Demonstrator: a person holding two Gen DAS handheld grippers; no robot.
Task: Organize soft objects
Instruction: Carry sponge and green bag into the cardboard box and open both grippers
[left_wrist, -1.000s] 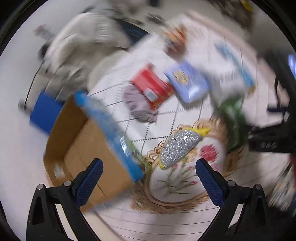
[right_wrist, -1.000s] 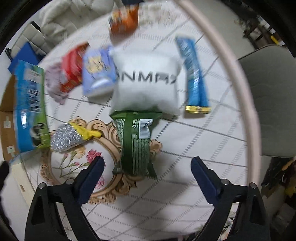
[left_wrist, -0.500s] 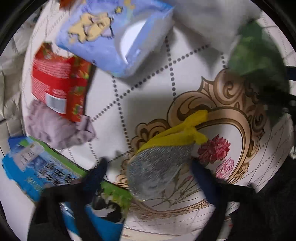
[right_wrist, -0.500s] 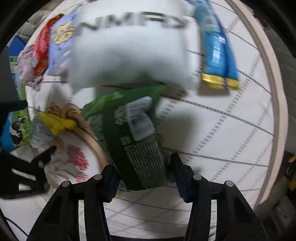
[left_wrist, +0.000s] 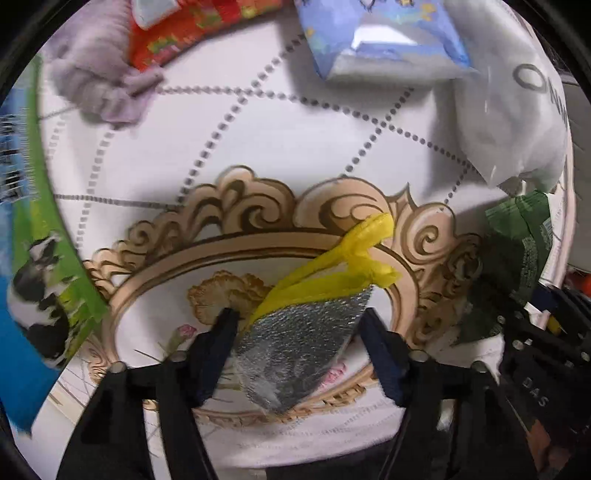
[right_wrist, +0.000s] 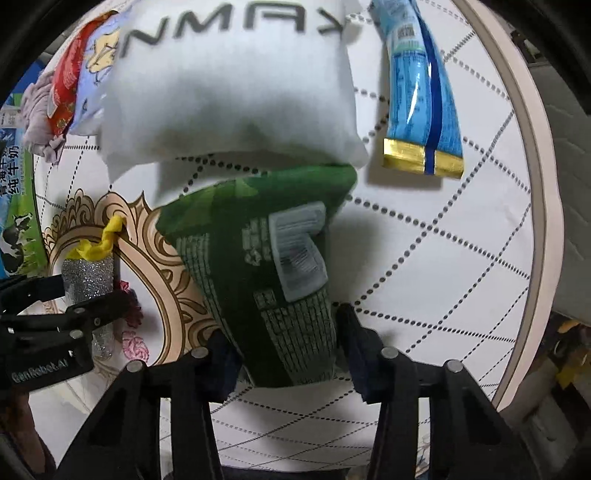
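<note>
A silver glitter pouch with a yellow tie lies on the round table, and my left gripper is closed in around its sides, its fingers touching the pouch. It also shows in the right wrist view. A green snack bag lies between the fingers of my right gripper, which press its lower end; its top edge tucks under a white pillow. The green bag shows at the right in the left wrist view.
A purple cloth, red packet, light blue packet and white pillow lie at the far side. A milk carton is at the left. A blue tube lies right. The table rim curves right.
Both grippers have dropped close to the table. The left one has closed in around the silver pouch and the right one around the green bag.
</note>
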